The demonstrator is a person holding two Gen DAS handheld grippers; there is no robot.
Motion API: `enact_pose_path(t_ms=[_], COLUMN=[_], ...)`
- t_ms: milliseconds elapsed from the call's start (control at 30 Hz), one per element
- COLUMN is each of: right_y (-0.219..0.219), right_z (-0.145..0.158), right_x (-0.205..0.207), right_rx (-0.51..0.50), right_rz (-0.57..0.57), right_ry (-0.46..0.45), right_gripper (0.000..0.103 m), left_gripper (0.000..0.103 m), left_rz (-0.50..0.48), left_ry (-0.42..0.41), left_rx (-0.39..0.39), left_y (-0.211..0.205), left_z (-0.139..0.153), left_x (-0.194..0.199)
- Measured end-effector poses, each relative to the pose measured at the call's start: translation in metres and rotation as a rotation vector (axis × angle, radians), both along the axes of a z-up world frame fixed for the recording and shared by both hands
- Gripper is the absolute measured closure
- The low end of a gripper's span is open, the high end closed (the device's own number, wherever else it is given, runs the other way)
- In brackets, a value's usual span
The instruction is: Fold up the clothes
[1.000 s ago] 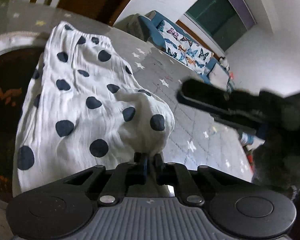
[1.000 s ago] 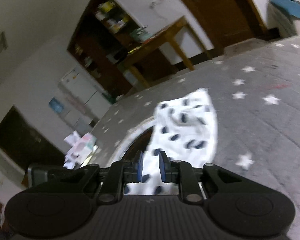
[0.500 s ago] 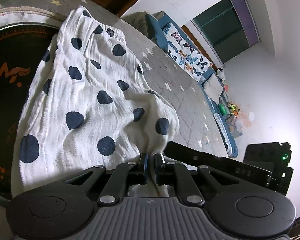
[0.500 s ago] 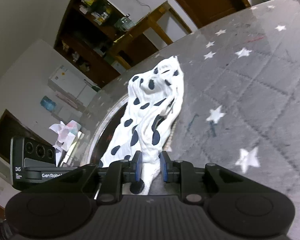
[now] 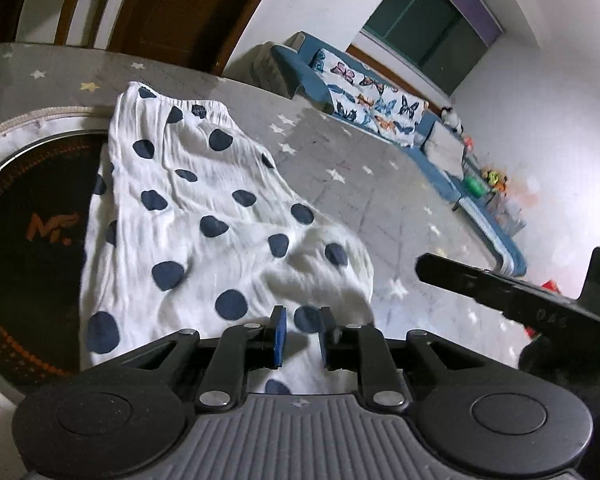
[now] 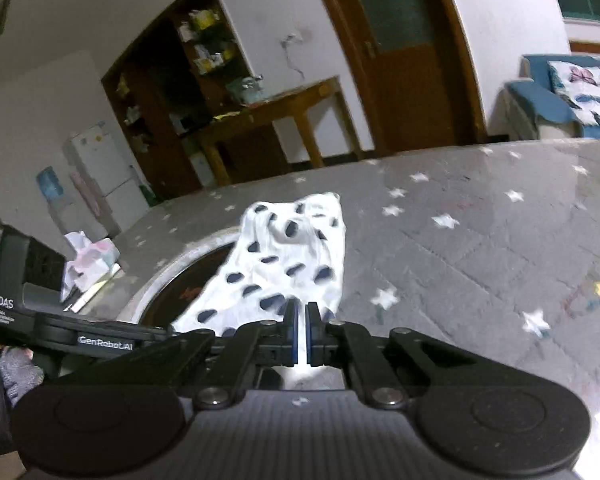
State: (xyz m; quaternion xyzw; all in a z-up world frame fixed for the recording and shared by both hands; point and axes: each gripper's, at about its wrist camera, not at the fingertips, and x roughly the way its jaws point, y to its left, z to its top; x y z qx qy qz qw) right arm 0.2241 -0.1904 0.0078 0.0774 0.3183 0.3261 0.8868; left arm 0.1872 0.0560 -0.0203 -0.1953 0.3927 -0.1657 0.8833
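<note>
A white garment with navy polka dots (image 5: 204, 208) lies spread on the grey star-patterned table cover (image 5: 380, 200), its left part over a dark round mat (image 5: 32, 232). My left gripper (image 5: 302, 330) sits at the garment's near edge. Its jaws are opening, with cloth showing in the gap and the pads off it. In the right wrist view the garment (image 6: 284, 264) stretches away from my right gripper (image 6: 300, 320), whose jaws are shut on a thin strip of its near edge. The right gripper's black body (image 5: 512, 296) reaches in from the right.
A blue sofa with butterfly cushions (image 5: 372, 100) stands beyond the table's far right edge. A crumpled tissue pack (image 6: 88, 260) lies on the table at the left. A wooden desk (image 6: 276, 112), shelves and a door stand behind. A gloved hand (image 6: 16, 368) holds the left gripper's body.
The left jaws have parted from their pinch on the cloth. The right gripper swung to the garment's near edge and its jaws closed there.
</note>
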Motion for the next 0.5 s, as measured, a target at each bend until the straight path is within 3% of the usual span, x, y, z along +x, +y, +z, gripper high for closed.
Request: enact_pose_path(t_ms=[133,233,300,400,500], right_y=[-0.009,-0.009,-0.005,0.007,0.022], right_z=[-0.017,-0.03,-0.031,-0.031,-0.035], right_x=[0.011,0.014,0.013,0.013,0.012], right_rx=[-0.046,-0.016,-0.011,-0.02,-0.08], right_rz=[-0.04,-0.009,0.018,0.061,0.091], right_ry=[0.05,0.1,0.085,0.067,0.041], right_gripper=[0.097,0.096,0.095,0.075,0.074], left_gripper=[0.084,0.084,0.084,0.084,0.084], left_rz=[0.014,0.024,0.027,0.027,0.018], left_ry=[-0.003,-0.002,-0.007,-0.016,-0.026], left_rx=[0.025,0.054,0.061,0.074,0.106], left_y=[0.0,0.003,0.004,0.005,0.002], left_z=[-0.001,-0.002,-0.001,0.002,0.001], left_x=[-0.006,-0.011,-0.013,-0.015,-0.017])
